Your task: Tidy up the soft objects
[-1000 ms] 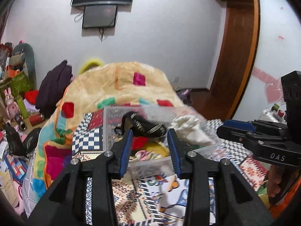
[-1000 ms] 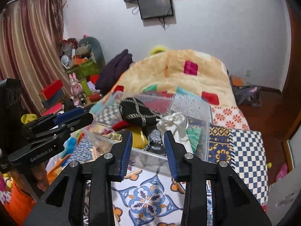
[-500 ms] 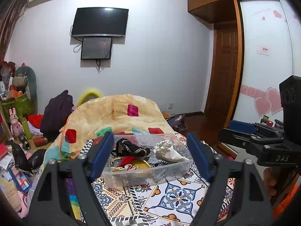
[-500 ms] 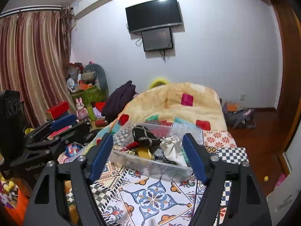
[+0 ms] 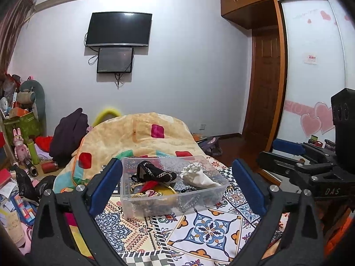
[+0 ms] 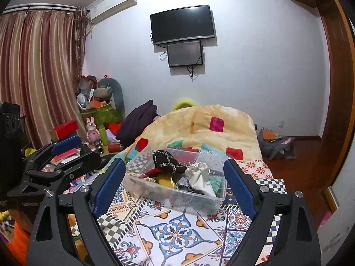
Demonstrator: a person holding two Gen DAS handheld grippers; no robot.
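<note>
Patterned bed cover (image 5: 206,228) carries a clear plastic bin (image 5: 170,201), long axis crosswise, holding a black pouch (image 5: 153,174) and white cloth bag (image 5: 196,176). Left hand-held gripper (image 5: 175,190) and right hand-held gripper (image 6: 175,188) both gape wide, empty, bin ahead between each one's fingers.

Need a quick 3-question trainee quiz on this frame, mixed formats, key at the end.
1. True or false: the left gripper is shut on the white cloth.
2. Multiple choice: the black patterned item lies (A) on the floor, (B) in the clear plastic bin, (C) on the wall-mounted TV.
3. Fill in: the bin sits on a patterned ____ on the bed, in front of the heaped orange blanket.

Key: 1. False; both the left gripper and the right gripper have their fingers wide open and hold nothing. 2. B. 3. Cover.
</note>
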